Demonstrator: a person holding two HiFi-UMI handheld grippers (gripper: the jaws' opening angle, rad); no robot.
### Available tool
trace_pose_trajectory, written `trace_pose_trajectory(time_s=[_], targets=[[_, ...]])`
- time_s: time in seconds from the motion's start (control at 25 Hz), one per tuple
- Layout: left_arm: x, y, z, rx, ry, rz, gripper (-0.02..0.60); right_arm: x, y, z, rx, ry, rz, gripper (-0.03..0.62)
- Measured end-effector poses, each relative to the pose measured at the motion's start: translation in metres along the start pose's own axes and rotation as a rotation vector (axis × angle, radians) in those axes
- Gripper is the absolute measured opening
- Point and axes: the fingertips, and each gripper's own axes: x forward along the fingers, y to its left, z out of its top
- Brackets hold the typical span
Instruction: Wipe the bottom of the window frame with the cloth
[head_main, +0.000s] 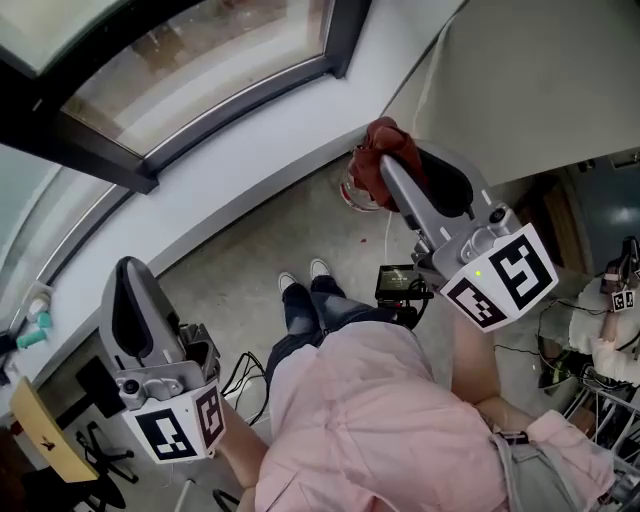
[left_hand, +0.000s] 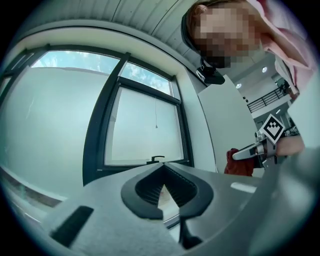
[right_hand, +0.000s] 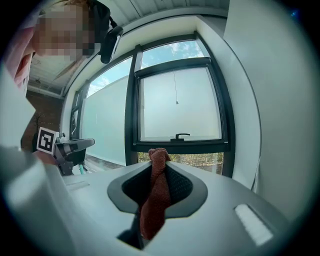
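Grey plastic and carrying nothing, my left gripper (head_main: 128, 275) hangs at 7 o'clock in the head view. Its jaws are drawn together on empty air, with the tips aimed toward 12 o'clock at the white window sill (head_main: 250, 162).

Just beyond the sill lies the dark metal bottom rail of the window frame (head_main: 240, 112). Its long axis climbs from 8 o'clock to 2 o'clock across the head view and ends at a corner post near 12 o'clock.

Right of centre, at about 2 o'clock, my right gripper (head_main: 395, 178) is clamped on the rust-red knitted cloth (head_main: 378, 145). The cloth bunches out past the jaw tips, lying lengthwise along the jaws and pointing to 11 o'clock.

From the cloth, the rail lies at 11 o'clock across the sill, apart from it. In the right gripper view it crosses at 12 o'clock, running 9 to 3, square to the jaws.

My right arm is clearly the nearer, close to the rail's right end. I judge the move to be a push forward onto the rail, then a sweep along it toward 8 o'clock.
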Motion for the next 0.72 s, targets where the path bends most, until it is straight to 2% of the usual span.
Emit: trace_pose_trajectory(time_s=[0.24,0.48,0.72], targets=[[-0.006,-0.012,0.007,-0.060,-0.027,-0.007,-0.006,-0.015,-0.005,0.000,0.064,-0.031,0.007,0.071],[0.010,-0.027,-0.013,-0.035,-0.022,-0.020,-0.006,0.001,-0.028,-0.011,0.072,-0.072,0.041,0.071],[0.008,-0.051,-0.040,-0.060,0.072,-0.026,-0.006,-0.013,-0.040,-0.035,0.106,-0.016,0.047,0.071]])
